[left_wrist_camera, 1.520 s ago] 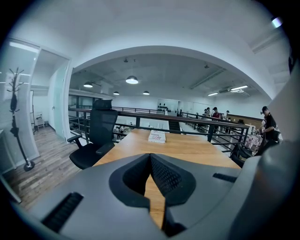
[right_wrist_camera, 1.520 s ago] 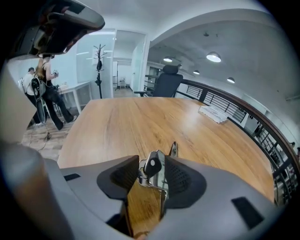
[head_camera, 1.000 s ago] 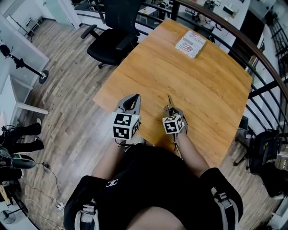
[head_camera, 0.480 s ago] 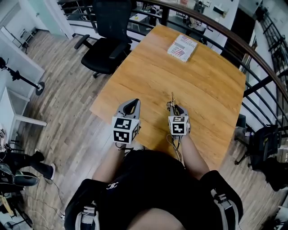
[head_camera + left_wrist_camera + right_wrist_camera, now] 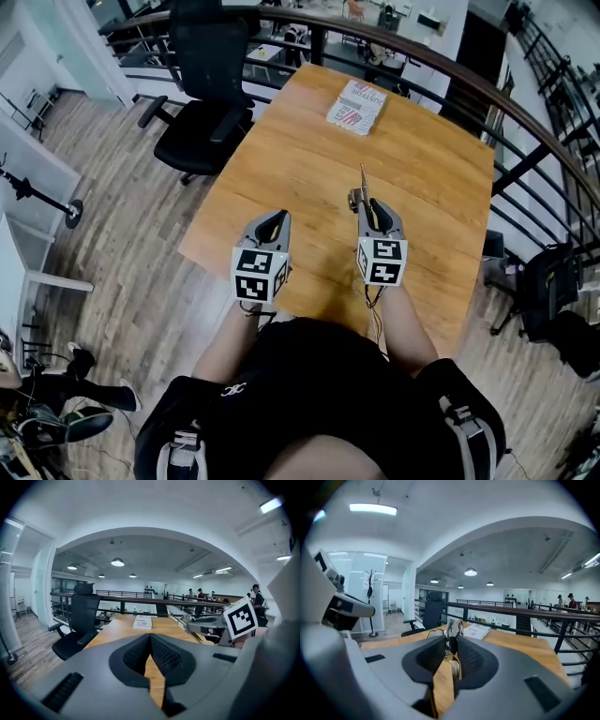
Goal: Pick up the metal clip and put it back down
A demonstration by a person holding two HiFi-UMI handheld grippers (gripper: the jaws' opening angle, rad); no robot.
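The metal clip (image 5: 362, 184) is a slim silver piece that sticks out forward past the tips of my right gripper (image 5: 367, 201), which is shut on it. It hangs a little above the wooden table (image 5: 441, 187), right of the middle. In the right gripper view the clip (image 5: 452, 631) stands pinched between the two dark pads (image 5: 469, 656). My left gripper (image 5: 275, 219) hovers near the table's front edge, shut with nothing in it. In the left gripper view its pads (image 5: 161, 654) meet, and the right gripper (image 5: 206, 625) with the clip (image 5: 180, 619) shows at the right.
A red and white booklet (image 5: 354, 106) lies at the table's far end. A black office chair (image 5: 202, 122) stands left of the table. A dark railing (image 5: 525, 131) runs along the far and right sides. The person's body is close to the table's front edge.
My right gripper has moved forward over the table, away from the body, with the clip still in it. The left gripper has hardly moved.
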